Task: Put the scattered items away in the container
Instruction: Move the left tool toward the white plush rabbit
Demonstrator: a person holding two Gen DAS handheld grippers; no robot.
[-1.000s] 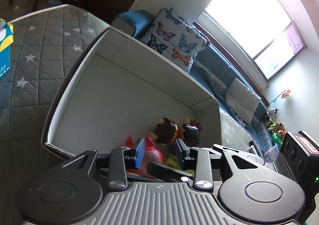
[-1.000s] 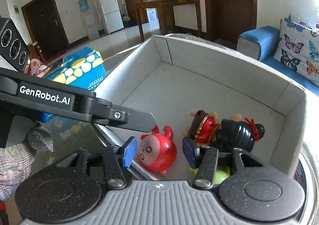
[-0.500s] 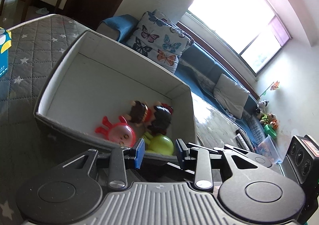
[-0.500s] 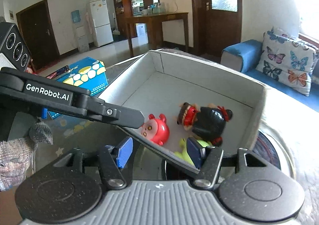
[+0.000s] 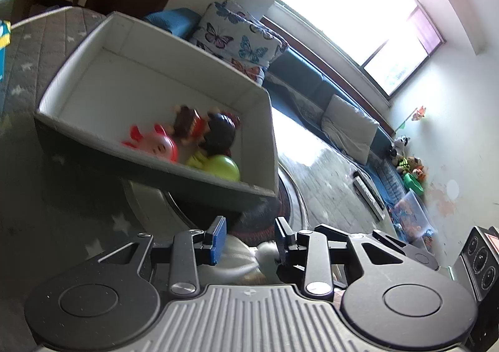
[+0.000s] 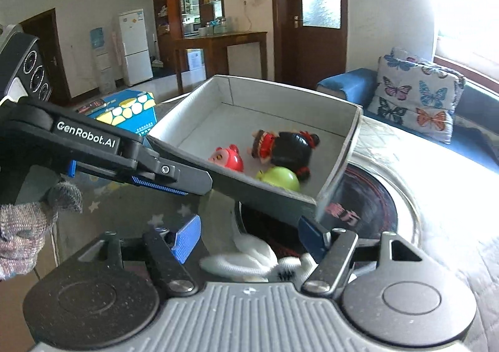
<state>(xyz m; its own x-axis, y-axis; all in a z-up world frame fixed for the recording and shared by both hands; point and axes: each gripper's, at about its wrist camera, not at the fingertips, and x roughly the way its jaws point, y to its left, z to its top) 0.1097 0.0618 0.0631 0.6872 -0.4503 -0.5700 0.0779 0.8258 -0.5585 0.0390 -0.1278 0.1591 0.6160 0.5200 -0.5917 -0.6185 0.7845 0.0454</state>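
Note:
A grey open box (image 5: 93, 40) (image 6: 280, 93) stands on the quilted table and holds a red pig toy (image 5: 157, 146) (image 6: 229, 158), a brown-and-red doll (image 5: 187, 121) (image 6: 265, 143), a black-haired doll (image 5: 221, 133) (image 6: 296, 146) and a green toy (image 5: 223, 166) (image 6: 280, 177). My left gripper (image 5: 249, 235) is open and empty, pulled back below the box's near wall; it also shows in the right wrist view (image 6: 174, 180). My right gripper (image 6: 249, 235) is open and empty. A white plush item (image 6: 249, 258) (image 5: 240, 255) lies right under both grippers.
A blue and yellow carton (image 6: 131, 112) sits on the table left of the box. A round black-and-silver plate (image 6: 374, 196) lies under the box's right corner. A sofa with a butterfly cushion (image 6: 418, 99) runs behind. A clear bin (image 5: 411, 214) stands on the floor.
Both grippers have pulled back and up from the box, so the toys look farther away. The white plush item has come into view beneath the fingers.

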